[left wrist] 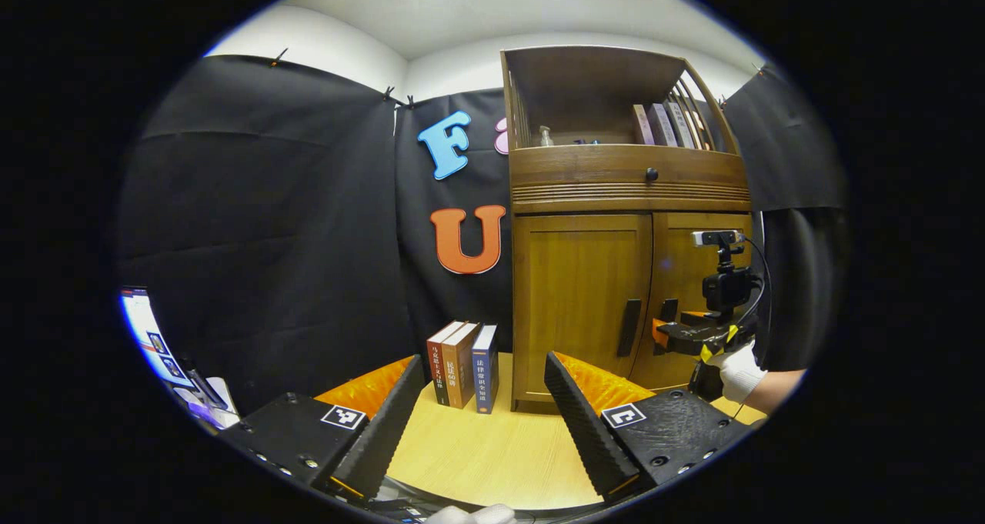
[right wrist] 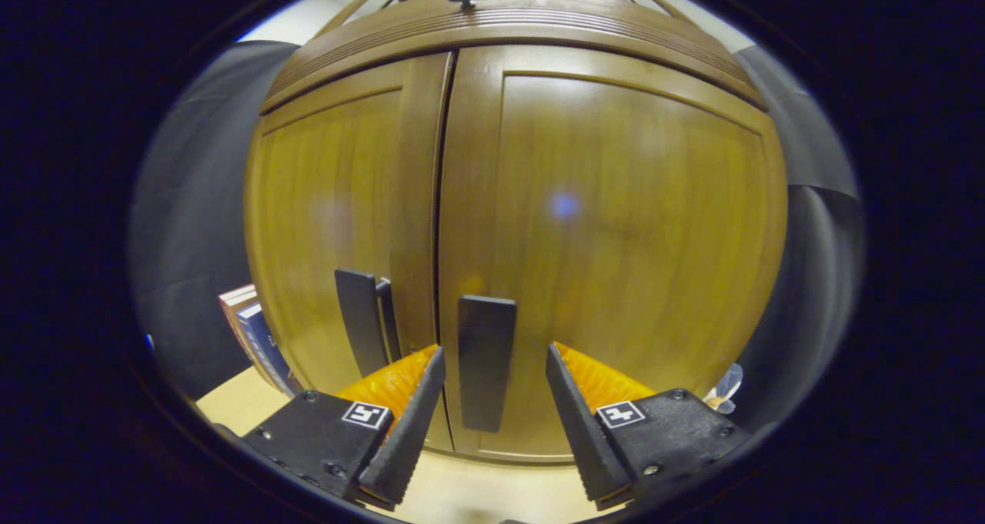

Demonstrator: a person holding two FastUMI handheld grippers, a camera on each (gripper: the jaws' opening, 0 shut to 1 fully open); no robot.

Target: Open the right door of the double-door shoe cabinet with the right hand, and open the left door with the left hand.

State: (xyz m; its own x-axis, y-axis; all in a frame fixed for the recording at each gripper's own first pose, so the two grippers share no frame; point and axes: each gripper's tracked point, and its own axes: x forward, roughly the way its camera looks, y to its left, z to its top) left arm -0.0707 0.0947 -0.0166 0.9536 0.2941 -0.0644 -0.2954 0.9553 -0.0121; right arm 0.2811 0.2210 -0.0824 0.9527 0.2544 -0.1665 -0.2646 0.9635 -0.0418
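The wooden shoe cabinet (left wrist: 600, 278) stands on the table with both doors closed. In the left gripper view my left gripper (left wrist: 483, 358) is open and empty, some way in front of the cabinet and to its left. The left door (left wrist: 581, 301) carries a dark vertical handle (left wrist: 629, 328). A gloved hand (left wrist: 739, 370) holds my right gripper (left wrist: 671, 335) up against the right door. In the right gripper view my right gripper (right wrist: 495, 348) is open, its fingers either side of the right door's handle (right wrist: 486, 362) without pressing on it. The left door's handle (right wrist: 358, 320) is just beside it.
Three upright books (left wrist: 462, 374) stand on the light wooden table (left wrist: 492, 455) left of the cabinet. A drawer with a small knob (left wrist: 651, 174) and an open shelf with books (left wrist: 666, 124) sit above the doors. A lit screen (left wrist: 150, 339) is at far left.
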